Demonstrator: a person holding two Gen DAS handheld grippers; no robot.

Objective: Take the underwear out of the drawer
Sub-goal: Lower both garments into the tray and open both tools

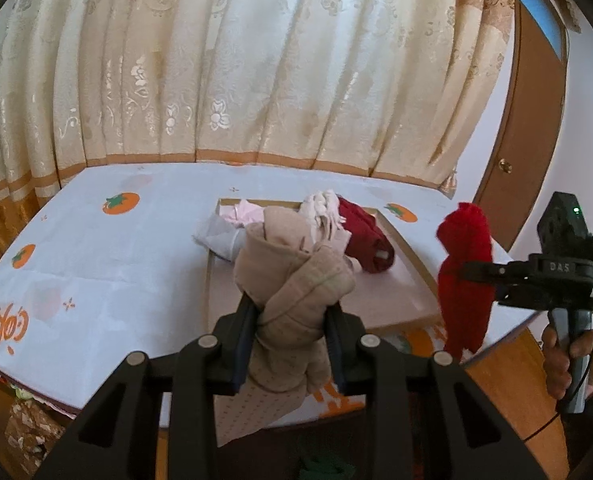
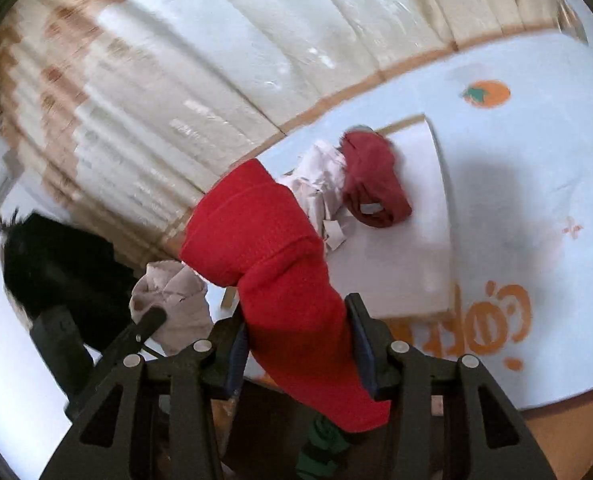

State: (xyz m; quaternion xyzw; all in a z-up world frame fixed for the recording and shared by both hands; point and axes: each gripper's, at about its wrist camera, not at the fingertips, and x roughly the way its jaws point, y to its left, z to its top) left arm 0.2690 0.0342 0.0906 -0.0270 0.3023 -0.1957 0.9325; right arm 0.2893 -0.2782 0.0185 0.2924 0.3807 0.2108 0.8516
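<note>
Left gripper (image 1: 292,316) is clamped on a beige knit underwear bundle (image 1: 296,280) above the shallow cardboard-rimmed drawer (image 1: 412,256) w/ the dark maroon garment (image 1: 366,236) inside, right gripper (image 2: 298,340) pinches bright red knit underwear (image 2: 272,256); only the left view shows the hand (image 1: 568,360).
</note>
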